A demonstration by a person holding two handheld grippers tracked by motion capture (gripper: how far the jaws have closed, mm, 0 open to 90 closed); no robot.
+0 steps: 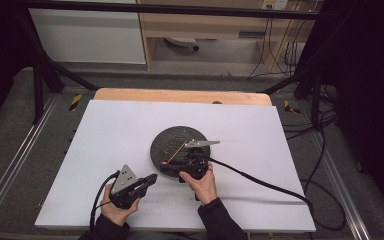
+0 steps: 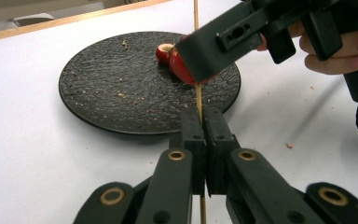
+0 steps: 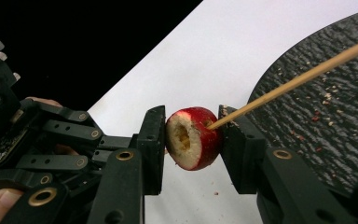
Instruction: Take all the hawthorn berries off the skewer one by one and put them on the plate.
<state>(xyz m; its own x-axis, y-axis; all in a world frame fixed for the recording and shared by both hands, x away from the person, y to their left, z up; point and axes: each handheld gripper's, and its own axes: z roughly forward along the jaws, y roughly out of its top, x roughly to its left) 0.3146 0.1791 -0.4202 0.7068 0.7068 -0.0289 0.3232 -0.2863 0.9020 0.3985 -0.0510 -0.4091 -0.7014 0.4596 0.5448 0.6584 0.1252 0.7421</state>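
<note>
Red fruit piece (image 3: 193, 138) sits in right gripper (image 3: 191, 140) — skewer (image 3: 298, 79) piercing it.

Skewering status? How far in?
Done: the left gripper is shut on the skewer, and the right gripper holds a cored red fruit between its fingers.
In hand: the skewer runs into the fruit; whether it is through cannot be seen.
Left: one more red piece sits on the black plate, apparently unthreaded.
</note>
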